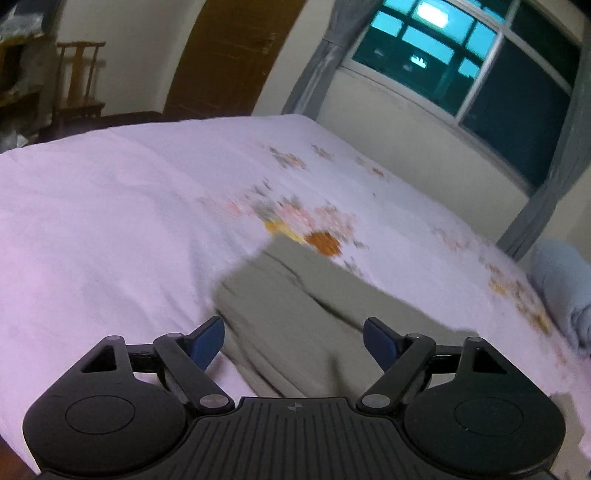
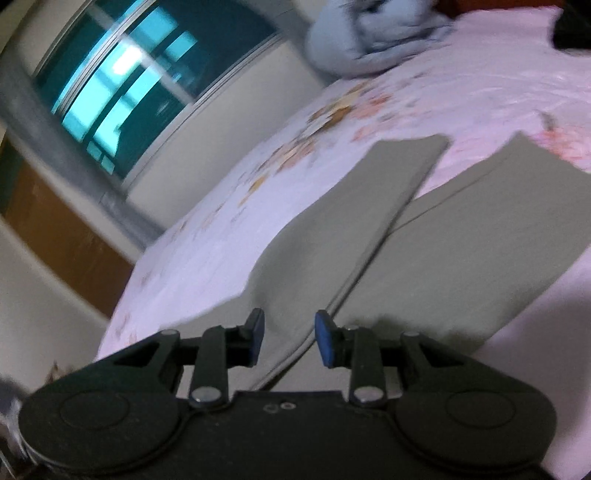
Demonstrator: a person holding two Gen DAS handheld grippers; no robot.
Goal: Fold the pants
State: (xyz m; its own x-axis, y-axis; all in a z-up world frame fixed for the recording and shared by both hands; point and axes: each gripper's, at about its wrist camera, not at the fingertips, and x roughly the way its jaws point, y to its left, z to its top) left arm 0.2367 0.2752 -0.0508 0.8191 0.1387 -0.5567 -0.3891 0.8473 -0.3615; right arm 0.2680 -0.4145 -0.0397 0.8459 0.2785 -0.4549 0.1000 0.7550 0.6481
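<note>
Grey-green pants (image 1: 295, 310) lie flat on a white floral bedsheet (image 1: 110, 206). In the right wrist view both legs (image 2: 369, 229) stretch away from me, side by side. My left gripper (image 1: 293, 341) is wide open and empty, just above the pants' near end. My right gripper (image 2: 289, 338) is open with a narrower gap, empty, its blue pads (image 2: 325, 339) straddling the seam between the two legs near the waist.
A rolled light-blue blanket (image 1: 565, 291) lies at the bed's right side; it also shows in the right wrist view (image 2: 369, 33). A window (image 1: 461, 62) with grey curtains, a brown door (image 1: 229, 55) and a wooden chair (image 1: 79, 81) stand beyond the bed.
</note>
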